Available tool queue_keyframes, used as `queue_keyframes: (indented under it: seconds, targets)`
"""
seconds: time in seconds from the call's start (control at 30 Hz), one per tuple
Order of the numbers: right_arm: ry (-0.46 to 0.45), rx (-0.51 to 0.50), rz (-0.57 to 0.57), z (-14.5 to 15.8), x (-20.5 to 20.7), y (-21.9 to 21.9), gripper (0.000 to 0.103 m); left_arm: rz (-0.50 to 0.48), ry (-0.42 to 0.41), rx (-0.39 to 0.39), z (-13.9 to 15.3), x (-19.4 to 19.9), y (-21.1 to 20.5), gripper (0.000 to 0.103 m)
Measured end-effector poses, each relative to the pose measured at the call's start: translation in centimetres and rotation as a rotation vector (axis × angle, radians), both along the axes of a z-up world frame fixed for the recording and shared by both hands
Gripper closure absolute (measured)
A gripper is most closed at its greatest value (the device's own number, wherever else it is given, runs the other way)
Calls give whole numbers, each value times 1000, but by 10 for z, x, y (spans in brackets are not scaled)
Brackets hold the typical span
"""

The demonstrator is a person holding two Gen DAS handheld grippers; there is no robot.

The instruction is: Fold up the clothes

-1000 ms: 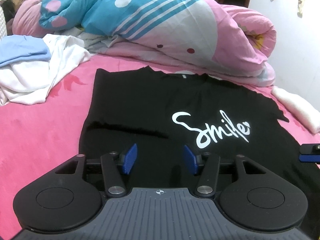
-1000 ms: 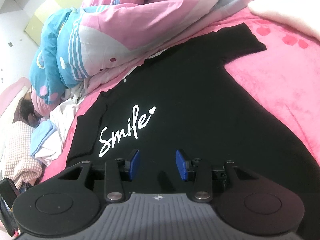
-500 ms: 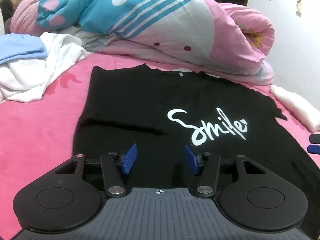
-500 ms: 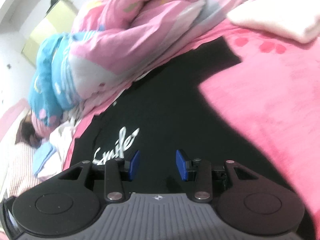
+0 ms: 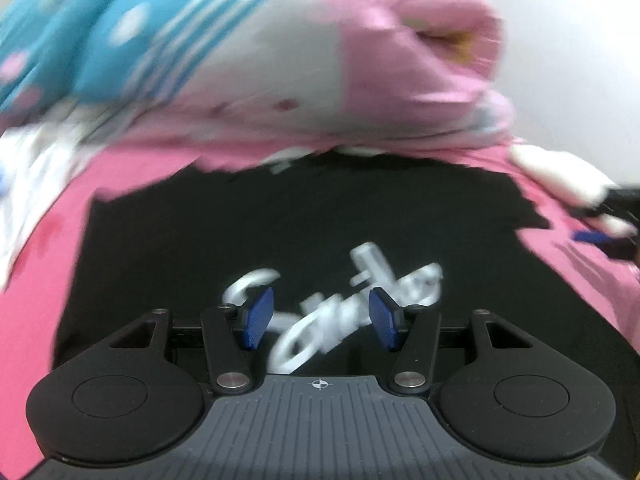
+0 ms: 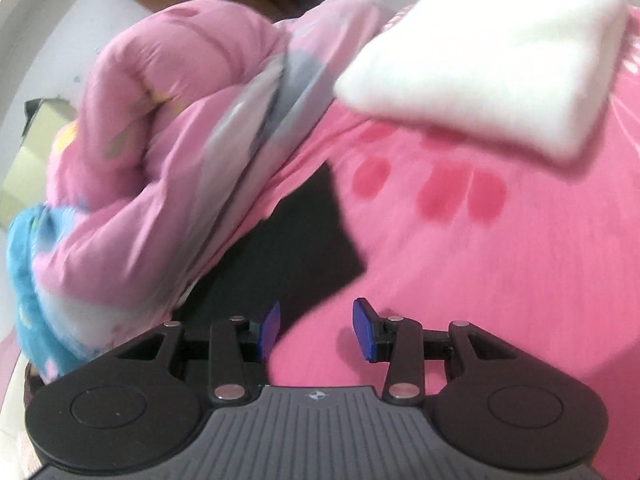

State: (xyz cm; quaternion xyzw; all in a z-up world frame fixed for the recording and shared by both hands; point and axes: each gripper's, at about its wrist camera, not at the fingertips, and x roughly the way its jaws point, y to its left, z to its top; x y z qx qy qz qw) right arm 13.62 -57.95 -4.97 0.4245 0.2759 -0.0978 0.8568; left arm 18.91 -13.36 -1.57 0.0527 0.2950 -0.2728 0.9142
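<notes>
Over the black T-shirt [image 5: 192, 248] my left gripper [image 5: 322, 318] hovers, jaws wide, holding nothing; my right gripper [image 6: 316, 330], equally agape and empty-handed, straddles its sleeve [image 6: 312, 240] edge on the pink bedspread [image 6: 500, 280].

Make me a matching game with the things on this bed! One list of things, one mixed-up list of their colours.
Things:
1. T-shirt
2. folded towel
3. bed sheet
4. gripper pads

Colours:
A. dark blue
B. white
C. black with white writing
D. bright pink with darker pink prints

Pairs: 1-C, 2-B, 3-D, 4-A
</notes>
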Motion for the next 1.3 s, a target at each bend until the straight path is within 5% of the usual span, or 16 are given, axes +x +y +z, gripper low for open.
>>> queue_keyframes:
  seconds: [0.23,0.5,0.67,0.77,0.83,0.9,1.03,1.3]
  targets:
    - [37,-157,92,13,67,-39,52,-284,-232,-18,3,12,-131,50]
    - [95,-290,229,-2,137,-50,51,-561,-293,129,-46,14,-268,51]
    - [110,-350,283,-14,159,-47,54,-599,-286,194,-62,12,-298,57]
    - [105,-381,302,-18,167,-44,62,-578,-249,202,-64,18,-305,68]
    - [100,-391,313,-19,169,-44,92,-570,-207,200,-66,23,-305,90]
    - [90,-382,312,-19,169,-43,102,-566,-197,185,-66,25,-303,97]
    - [34,-366,324,-2,164,-33,102,-521,-216,103,-53,26,-290,100]
    - [-51,-445,455,74,162,41,102,-316,-123,-220,-4,26,-212,100]
